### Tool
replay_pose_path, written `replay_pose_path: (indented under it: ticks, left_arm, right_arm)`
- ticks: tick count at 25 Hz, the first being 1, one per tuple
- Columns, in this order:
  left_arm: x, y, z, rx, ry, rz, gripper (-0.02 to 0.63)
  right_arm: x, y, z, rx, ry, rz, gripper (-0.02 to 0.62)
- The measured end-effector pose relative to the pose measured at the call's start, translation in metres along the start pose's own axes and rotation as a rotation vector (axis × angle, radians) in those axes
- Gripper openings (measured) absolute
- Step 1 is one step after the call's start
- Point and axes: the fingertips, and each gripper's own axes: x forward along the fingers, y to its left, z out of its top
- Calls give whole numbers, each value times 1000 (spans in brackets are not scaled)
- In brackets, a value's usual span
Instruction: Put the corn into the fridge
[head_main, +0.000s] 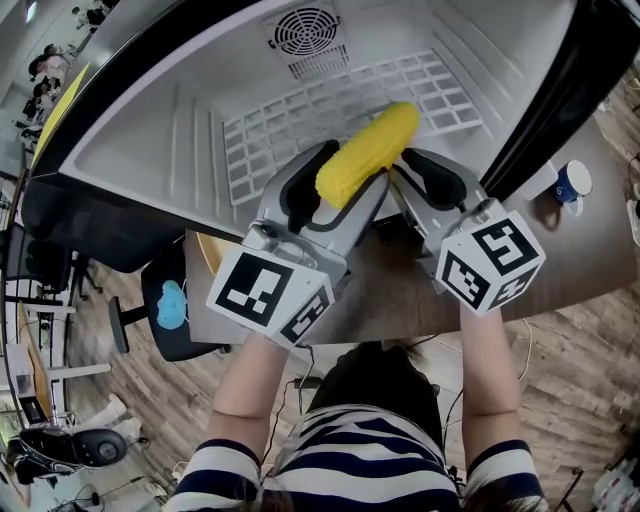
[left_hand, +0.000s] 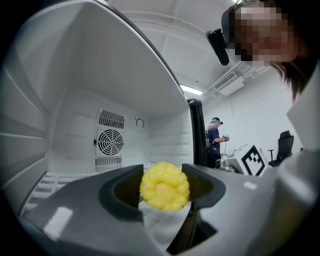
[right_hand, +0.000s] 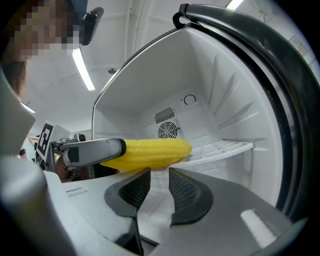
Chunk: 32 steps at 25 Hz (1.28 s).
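Left gripper (left_hand: 164, 192): jaws clamped on the butt end of the corn (head_main: 370, 150), one pad on each side of the cob. The grip at the end leaves most of the cob sticking out ahead of the jaws, likely so the tip goes into the fridge (head_main: 150, 150) first while the gripper stays at the opening.

Right gripper (right_hand: 159, 189): just beside the left one on its right. Its jaws are nearly together with a narrow gap and hold nothing. The corn passes ahead of and above its pads without touching them. It appears to be idle and not helping with the carry.

Ahead of both grippers: the corn tip is over the front part of the white wire shelf (head_main: 300, 120). I cannot tell whether it is resting there; it looks held slightly above.

Beyond the tip: bare shelf, then the back wall with the round fan grille (head_main: 305, 30).

Judgement: placing is under way and the corn is not yet released. Next step is to lower it onto the shelf, then open the left jaws.
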Motion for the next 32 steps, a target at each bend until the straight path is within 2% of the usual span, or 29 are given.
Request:
replay_pose_path:
  ticks: [4,9,14,17,20,24,32]
  left_arm:
    - [3,6,-7,8,71,3,0]
    - [4,12,-7,88,123,40,0]
    - [9,16,-7,101,172,31,0]
    - [12,17,-11,126,244,25,0]
    - [13,21,-16,112,318,29,0]
    - [14,24,-16,89,367,34,0]
    - [17,25,-19,207,443,57,0]
  right_arm:
    - [2,-2,0,20,-7,-15,110]
    - [0,3,6,45,-31,-4,109]
    - [-3,3,-3,47,-13,-9,109]
    - [-5,3,-9,54,-1,-10,109]
    - [-7,3,-13,60,1,-10,109]
    - [-8,5,-18,70,14,-7,109]
    - [-9,7,-24,77,23,-4,109]
